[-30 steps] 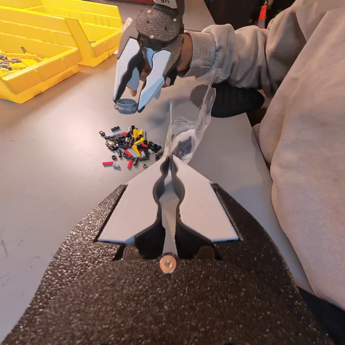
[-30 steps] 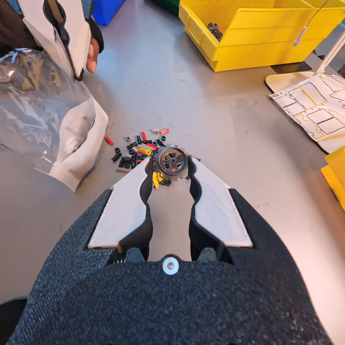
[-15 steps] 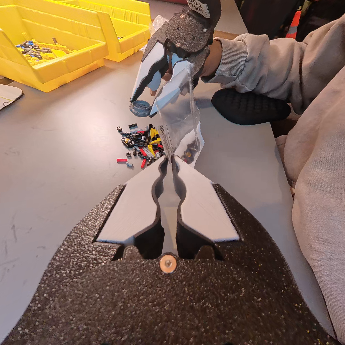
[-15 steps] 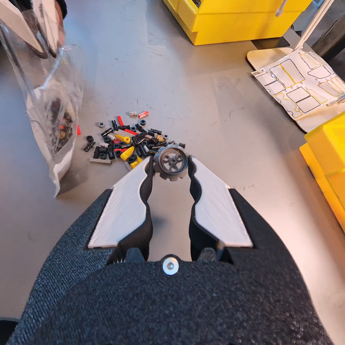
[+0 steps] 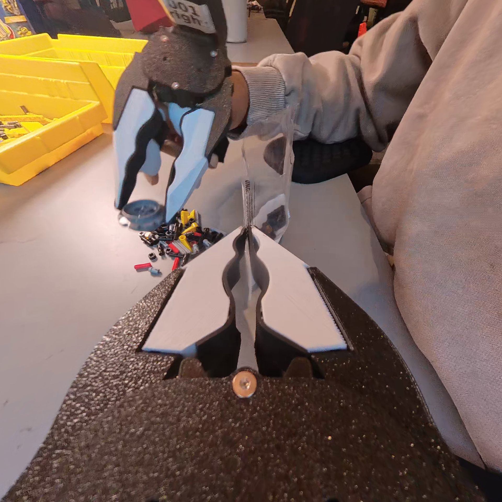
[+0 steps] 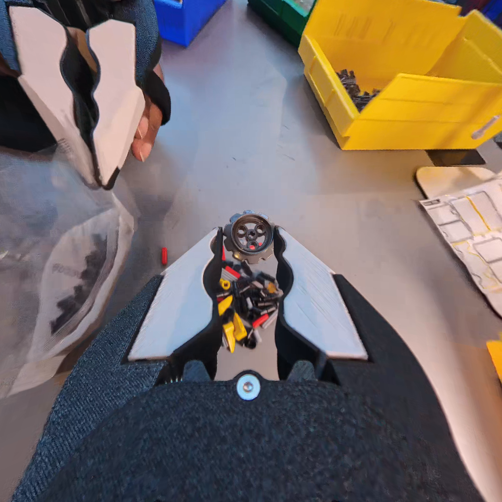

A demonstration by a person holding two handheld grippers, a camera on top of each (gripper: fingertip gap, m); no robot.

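Grey toothed wheel sits pinched between right gripper fingertips; left gripper clamps plastic bag, which could slip, spilling parts

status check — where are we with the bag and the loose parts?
Done: small parts lie heaped on the table. In hand: left gripper pinches the clear bag, some pieces inside; right gripper grips the grey gear wheel above the heap. Left: the bag's remaining pieces and the wheel, not set down.

Left tongs pinched tight, right tongs (tips down) clamped partway.
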